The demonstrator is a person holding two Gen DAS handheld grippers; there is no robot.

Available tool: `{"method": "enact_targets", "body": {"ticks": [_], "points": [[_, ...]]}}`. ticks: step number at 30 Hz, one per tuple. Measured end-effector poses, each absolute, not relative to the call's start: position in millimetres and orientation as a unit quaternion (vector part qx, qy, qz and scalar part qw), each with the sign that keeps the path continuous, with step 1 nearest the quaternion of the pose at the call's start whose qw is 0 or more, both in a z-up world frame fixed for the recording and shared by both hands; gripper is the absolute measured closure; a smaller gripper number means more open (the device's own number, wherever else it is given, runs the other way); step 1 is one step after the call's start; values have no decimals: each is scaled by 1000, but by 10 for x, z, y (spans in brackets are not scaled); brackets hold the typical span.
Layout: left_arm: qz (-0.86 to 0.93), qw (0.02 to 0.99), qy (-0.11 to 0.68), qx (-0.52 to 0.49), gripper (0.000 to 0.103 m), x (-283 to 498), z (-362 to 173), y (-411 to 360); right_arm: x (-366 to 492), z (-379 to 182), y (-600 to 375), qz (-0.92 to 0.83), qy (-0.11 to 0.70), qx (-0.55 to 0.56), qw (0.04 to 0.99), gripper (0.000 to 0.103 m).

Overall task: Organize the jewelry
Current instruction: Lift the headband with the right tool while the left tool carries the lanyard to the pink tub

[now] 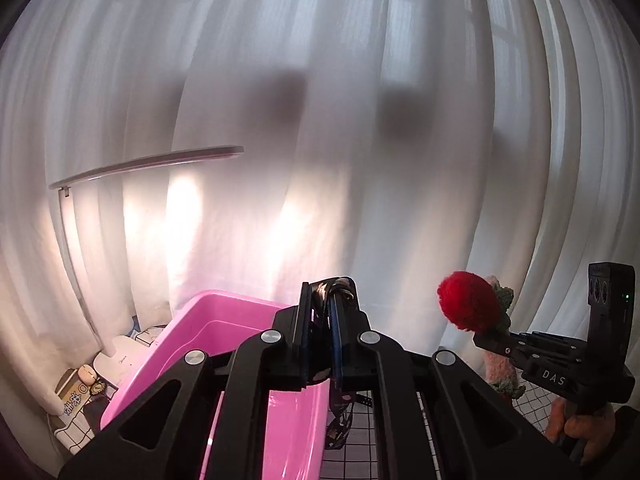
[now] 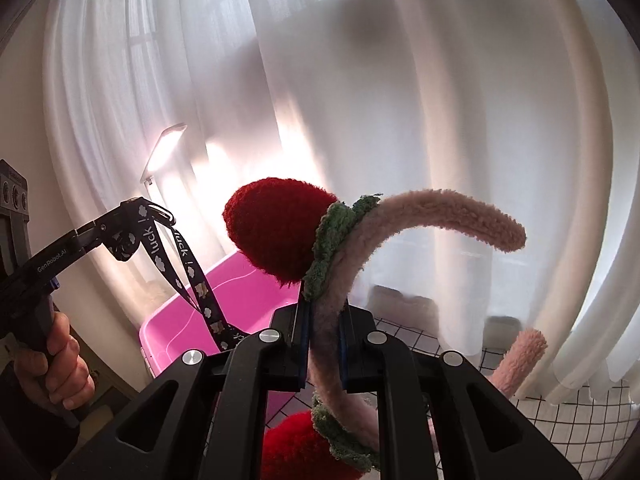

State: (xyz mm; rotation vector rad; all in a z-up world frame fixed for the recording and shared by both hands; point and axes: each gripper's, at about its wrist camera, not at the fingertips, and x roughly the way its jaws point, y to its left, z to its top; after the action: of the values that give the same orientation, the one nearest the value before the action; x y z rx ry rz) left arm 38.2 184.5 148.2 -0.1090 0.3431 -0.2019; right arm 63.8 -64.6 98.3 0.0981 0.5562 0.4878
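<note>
Two tools are raised in front of a white sheer curtain [image 1: 360, 120], which fills the background of both views. Below it lies the tabletop [image 2: 560, 420], covered by a white cloth with a black grid. On this stands an open pink bin [image 1: 224, 328], shown from the left wrist partly beneath the left tool. A white desk lamp [image 1: 120, 168] stands lit behind the bin, its base near a few small items too blurred to name. From the right wrist, the right tool [image 2: 323, 322] is clenched on the band of a fuzzy pink headband [image 2: 440, 208], which carries red pom-poms [image 2: 276, 232] with green knitted collars; one pom-pom sits above the fingers, another below them. The left tool [image 1: 322, 312] is clamped on the top of a black lanyard [image 2: 188, 268] printed with "luck" and small white shapes, next to its metal ring. Seen from the right wrist, the strap hangs down from that tool in front of the bin. A bare hand [image 2: 56, 368] grips the left tool's handle
</note>
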Motion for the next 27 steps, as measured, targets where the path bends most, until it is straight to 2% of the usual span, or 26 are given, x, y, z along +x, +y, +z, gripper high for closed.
{"method": "enact_targets", "body": {"ticks": [9, 16, 27], "points": [[-21, 977, 200, -74, 94, 598, 1254, 2670, 1075, 1073, 302, 317, 289, 27, 903, 92], [9, 959, 263, -105, 94, 784, 783, 3041, 1297, 706, 916, 344, 348, 0, 872, 92], [48, 926, 361, -96, 92, 1057, 170, 3071, 1646, 92, 1565, 319, 431, -45, 843, 91]]}}
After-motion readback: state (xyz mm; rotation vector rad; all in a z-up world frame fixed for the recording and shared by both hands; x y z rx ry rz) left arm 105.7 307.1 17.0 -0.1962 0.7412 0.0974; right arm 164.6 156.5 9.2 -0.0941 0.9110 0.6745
